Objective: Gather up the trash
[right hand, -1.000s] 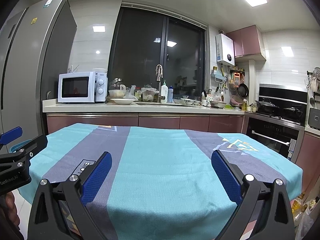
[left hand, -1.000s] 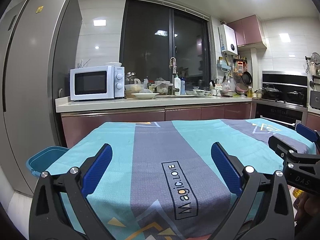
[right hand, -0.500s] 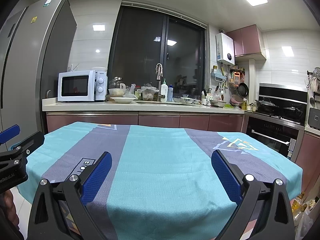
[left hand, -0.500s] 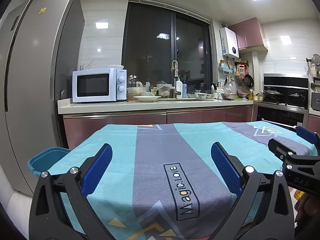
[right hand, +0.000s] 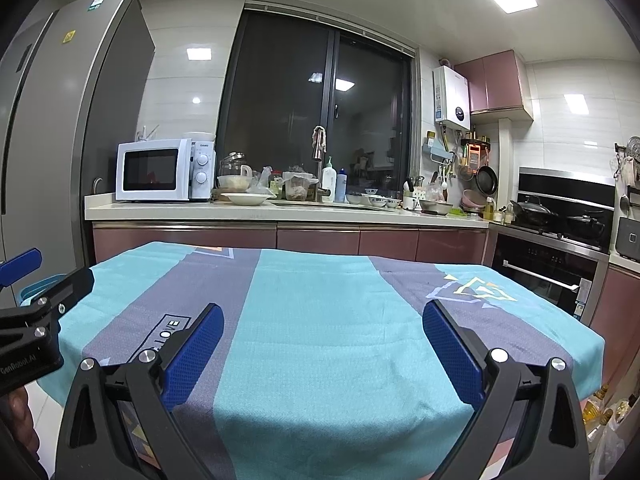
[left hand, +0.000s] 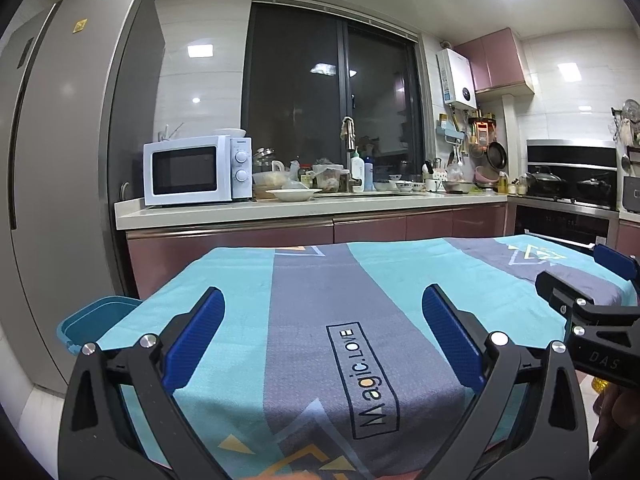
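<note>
I hold two grippers side by side at the near edge of one table, draped in a teal-and-grey striped cloth (left hand: 320, 300). My left gripper (left hand: 323, 332) has its two blue-padded fingers spread wide apart with nothing between them; my right gripper (right hand: 323, 350) is likewise spread wide and holds nothing. In the left wrist view the right gripper shows at the right border, and a bit of my hand (left hand: 616, 412) below it. The cloth carries one printed label reading "Magic.LOVE" (left hand: 366, 376), lying just right of my left gripper's midline. No trash shows on the cloth in either view. One teal bin (left hand: 94, 318) stands on the floor at the table's left edge, near one tall grey refrigerator (left hand: 72, 160) on the far left. Along the far wall runs one counter (right hand: 280, 210) bearing one white microwave (right hand: 164, 170), one wide white bowl (right hand: 248, 198) and a crowd of jars and bottles too small to count. At far right, two dark pots (right hand: 532, 206) sit on the stove.
</note>
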Available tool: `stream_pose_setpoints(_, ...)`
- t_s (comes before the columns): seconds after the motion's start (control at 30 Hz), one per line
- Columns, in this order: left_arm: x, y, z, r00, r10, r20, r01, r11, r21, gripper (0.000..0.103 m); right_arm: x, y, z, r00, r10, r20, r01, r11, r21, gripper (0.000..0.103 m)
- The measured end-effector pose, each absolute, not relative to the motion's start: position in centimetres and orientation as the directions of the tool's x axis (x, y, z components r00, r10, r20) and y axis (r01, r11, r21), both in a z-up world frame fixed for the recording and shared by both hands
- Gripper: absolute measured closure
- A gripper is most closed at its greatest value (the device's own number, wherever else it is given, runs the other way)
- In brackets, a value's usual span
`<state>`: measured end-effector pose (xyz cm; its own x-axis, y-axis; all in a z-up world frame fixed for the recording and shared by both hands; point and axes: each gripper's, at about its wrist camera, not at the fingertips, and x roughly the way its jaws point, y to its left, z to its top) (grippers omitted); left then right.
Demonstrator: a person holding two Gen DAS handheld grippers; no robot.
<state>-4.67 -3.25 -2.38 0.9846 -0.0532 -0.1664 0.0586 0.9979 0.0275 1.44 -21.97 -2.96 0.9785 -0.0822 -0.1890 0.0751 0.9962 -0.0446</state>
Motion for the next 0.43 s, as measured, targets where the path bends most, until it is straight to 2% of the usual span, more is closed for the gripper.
stream_pose_setpoints(0.43, -3.6, -2.9, -2.4, 0.979, -0.069, -0.192, 0.073, 0.997, 0.015, 0.006, 1.8, -22.7, -2.9, 0.979, -0.104, -0.173, 0.096, 0.994, -0.050, 0.007)
